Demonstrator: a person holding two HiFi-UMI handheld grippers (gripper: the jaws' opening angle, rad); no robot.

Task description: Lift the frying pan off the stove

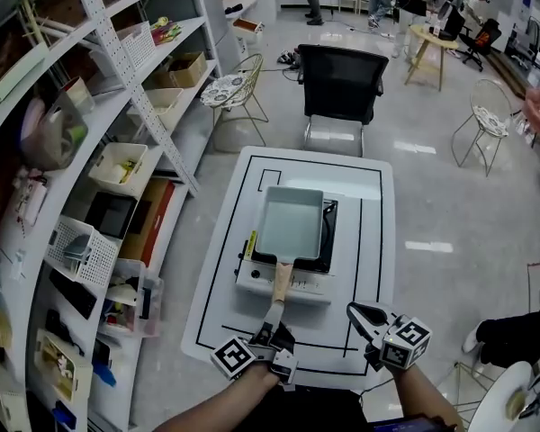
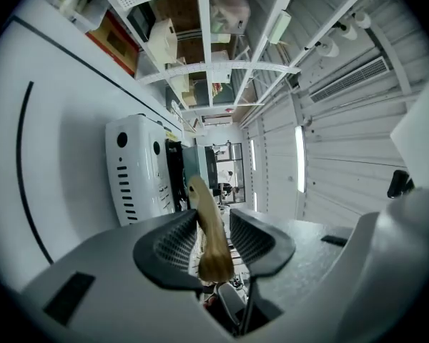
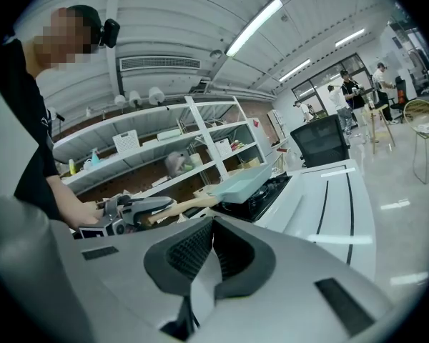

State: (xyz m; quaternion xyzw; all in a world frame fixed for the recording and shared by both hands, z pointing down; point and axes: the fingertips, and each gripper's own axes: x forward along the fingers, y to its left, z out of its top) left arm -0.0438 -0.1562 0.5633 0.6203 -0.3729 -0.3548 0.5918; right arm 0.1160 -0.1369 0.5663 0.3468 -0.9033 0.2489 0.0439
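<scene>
The long wooden handle (image 1: pixel 281 282) of the pale-teal rectangular metal frying pan (image 1: pixel 290 223) is straddled, unclamped, by the parted jaws of the left gripper (image 1: pixel 274 329). The pan is aligned toward 12 o'clock.

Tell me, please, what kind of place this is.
Probably a lab or workshop rather than a home kitchen: the portable stove stands on a low white table marked with black lines, beside open storage shelves, with an office chair behind it.
</scene>
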